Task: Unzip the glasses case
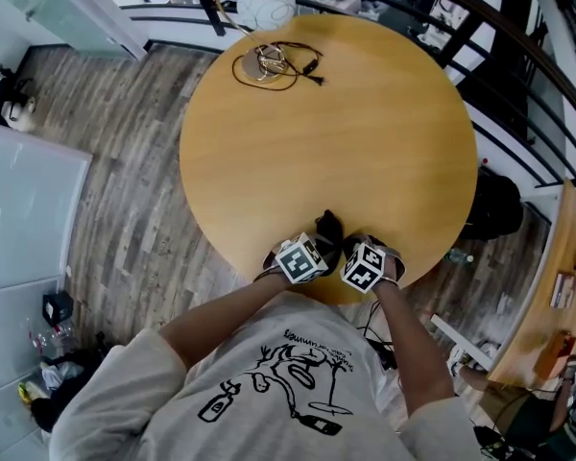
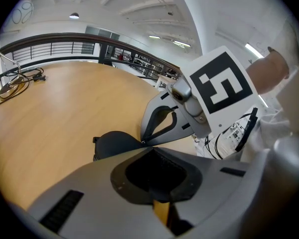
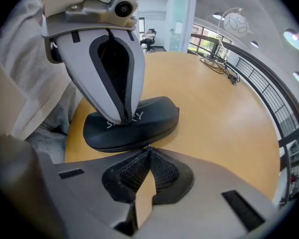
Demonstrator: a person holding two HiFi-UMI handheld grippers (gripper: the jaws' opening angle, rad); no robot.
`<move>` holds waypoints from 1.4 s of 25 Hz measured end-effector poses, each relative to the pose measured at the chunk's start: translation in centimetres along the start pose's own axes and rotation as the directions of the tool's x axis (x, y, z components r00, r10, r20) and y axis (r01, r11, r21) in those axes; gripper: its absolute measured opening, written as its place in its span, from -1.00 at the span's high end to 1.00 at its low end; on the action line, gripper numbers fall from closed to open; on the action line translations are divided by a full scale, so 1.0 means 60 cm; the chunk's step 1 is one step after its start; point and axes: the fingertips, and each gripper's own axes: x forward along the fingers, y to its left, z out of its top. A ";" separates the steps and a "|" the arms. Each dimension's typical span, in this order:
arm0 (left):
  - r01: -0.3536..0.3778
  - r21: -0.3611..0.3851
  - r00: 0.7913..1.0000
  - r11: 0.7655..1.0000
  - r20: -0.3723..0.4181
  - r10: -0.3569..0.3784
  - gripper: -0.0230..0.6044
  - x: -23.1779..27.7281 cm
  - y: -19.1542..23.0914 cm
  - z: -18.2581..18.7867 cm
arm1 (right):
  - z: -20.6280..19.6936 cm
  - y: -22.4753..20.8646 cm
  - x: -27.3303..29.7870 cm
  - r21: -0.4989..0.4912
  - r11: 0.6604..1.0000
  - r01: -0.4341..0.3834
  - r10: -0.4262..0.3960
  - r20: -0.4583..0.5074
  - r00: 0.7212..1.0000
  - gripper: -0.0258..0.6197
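A black zip-up glasses case (image 1: pixel 328 227) (image 3: pixel 152 119) lies near the front edge of the round wooden table (image 1: pixel 346 133). My left gripper (image 1: pixel 317 246) (image 3: pixel 124 119) is shut, its tips resting on top of the case next to the white lettering. In the left gripper view the case (image 2: pixel 112 142) shows just past those closed tips. My right gripper (image 1: pixel 351 250) (image 3: pixel 148 149) is shut right at the case's seam, where a tiny metal glint, apparently the zipper pull, sits between its tips. The case looks closed.
A coiled black cable (image 1: pixel 269 65) and a lamp with a white globe (image 1: pixel 266 4) sit at the table's far side. A dark railing curves behind the table. A black bag or seat (image 1: pixel 496 205) stands off the right edge. The person's torso is against the near edge.
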 end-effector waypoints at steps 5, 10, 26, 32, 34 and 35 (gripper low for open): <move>0.002 0.001 1.000 1.000 0.001 -0.002 0.91 0.004 -0.002 -0.003 | 0.006 -0.021 0.000 -0.032 0.999 0.009 -0.009 -0.011 1.000 0.85; 0.010 -0.003 1.000 1.000 0.006 -0.010 0.91 0.000 0.002 0.004 | 0.015 -0.046 0.009 -0.072 0.997 0.018 -0.020 -0.023 1.000 0.85; 0.049 -0.005 0.999 0.999 0.002 -0.049 0.91 0.002 -0.002 0.004 | 0.042 -0.088 0.025 -0.269 0.963 0.003 -0.023 -0.071 0.997 0.85; 0.057 -0.007 0.998 0.998 0.002 -0.057 0.91 0.000 -0.004 0.000 | 0.052 -0.094 0.034 -0.352 0.936 0.023 -0.054 -0.079 0.995 0.85; 0.058 -0.009 0.998 0.998 0.002 -0.058 0.91 0.000 -0.004 -0.001 | 0.054 -0.094 0.034 -0.366 0.930 0.031 -0.063 -0.077 0.995 0.85; 0.060 -0.012 0.998 0.998 0.002 -0.060 0.91 0.000 -0.004 0.000 | 0.054 -0.093 0.033 -0.356 0.934 0.031 -0.061 -0.073 0.996 0.85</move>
